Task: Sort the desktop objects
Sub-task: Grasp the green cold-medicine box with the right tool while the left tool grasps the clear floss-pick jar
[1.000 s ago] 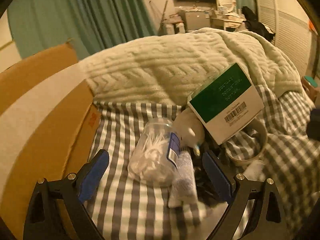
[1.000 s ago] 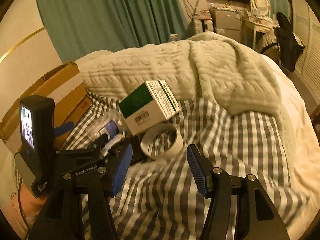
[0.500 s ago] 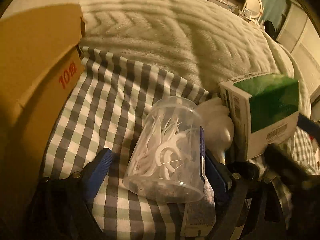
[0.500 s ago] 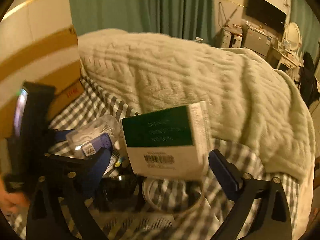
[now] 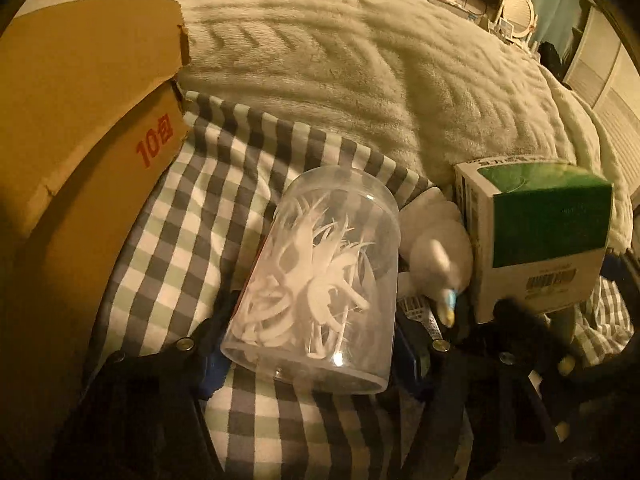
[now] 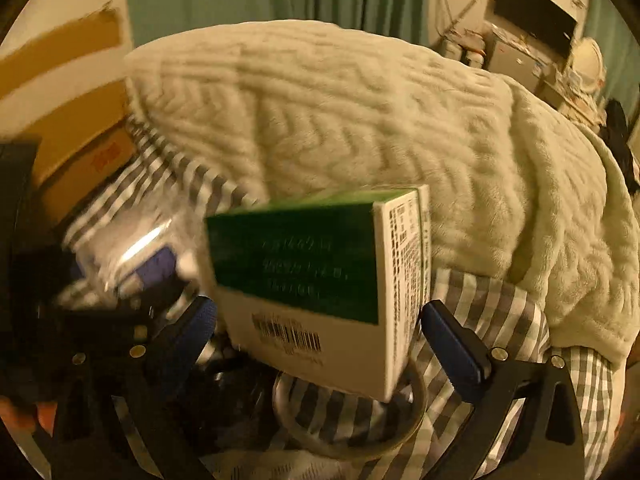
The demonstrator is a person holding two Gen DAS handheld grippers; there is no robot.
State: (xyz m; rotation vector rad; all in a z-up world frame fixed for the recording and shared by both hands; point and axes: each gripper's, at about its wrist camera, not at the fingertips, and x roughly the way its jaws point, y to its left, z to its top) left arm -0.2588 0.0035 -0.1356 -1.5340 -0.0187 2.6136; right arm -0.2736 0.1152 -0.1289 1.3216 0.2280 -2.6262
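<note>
1. We see the clear jar [image 5: 320, 280] of white floss picks lying on its side on the checked sheet [image 5: 188, 248], just right of the cardboard box [image 5: 80, 120]; its long axis runs away from us and its lid end points toward us.
2. On the cardboard box we read "10" in red; the next sign is unclear.
3. The left hand-held gripper [image 5: 312, 356] points steeply down; its jaws are closing around the jar, contact unclear.
4. The green-white carton [image 6: 320, 284], right of the jar, shows a barcode; its text is blurred.
5. The right hand-held gripper [image 6: 316, 332] stands wide open around the carton, not touching it.
</note>
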